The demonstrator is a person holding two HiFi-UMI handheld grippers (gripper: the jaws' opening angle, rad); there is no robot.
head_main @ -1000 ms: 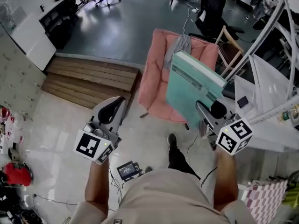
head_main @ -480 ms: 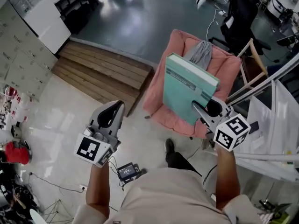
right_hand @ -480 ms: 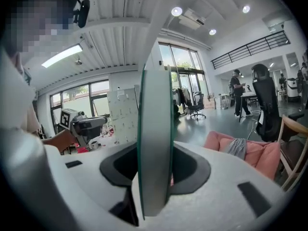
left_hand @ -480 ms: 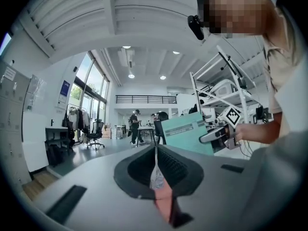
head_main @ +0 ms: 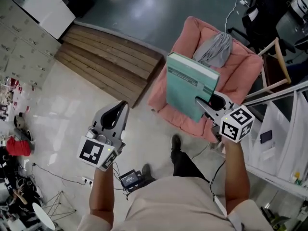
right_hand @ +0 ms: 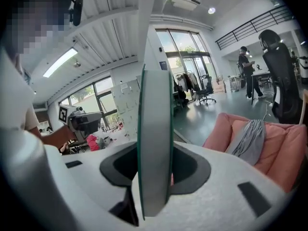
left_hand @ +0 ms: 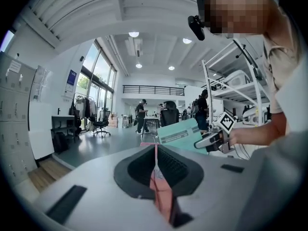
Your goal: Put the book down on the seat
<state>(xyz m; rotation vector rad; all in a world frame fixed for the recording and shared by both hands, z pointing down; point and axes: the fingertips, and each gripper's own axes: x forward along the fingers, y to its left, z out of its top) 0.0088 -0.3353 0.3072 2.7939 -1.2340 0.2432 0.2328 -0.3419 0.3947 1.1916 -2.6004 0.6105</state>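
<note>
A thick teal book (head_main: 190,83) is held upright by its lower edge, with my right gripper (head_main: 204,107) shut on it. It hangs over the front of the pink cushioned seat (head_main: 240,78), where a grey cloth (head_main: 216,49) lies at the back. The right gripper view looks along the book's page edge (right_hand: 155,129), which stands between the jaws of the right gripper (right_hand: 154,177), with the pink seat (right_hand: 279,148) beyond. My left gripper (head_main: 115,114) hovers over the floor to the left, shut and empty. From the left gripper (left_hand: 155,165), the book (left_hand: 180,134) shows ahead.
A wooden platform (head_main: 110,66) lies left of the seat. A wooden-framed chair (head_main: 276,61) and a white rack (head_main: 284,143) stand to the right. A small device (head_main: 131,178) with cables lies on the floor by the person's shoe (head_main: 176,142).
The person has stepped closer to the pink seat. The book, still gripped, now hangs nearer the seat's front. The left gripper keeps its place.
</note>
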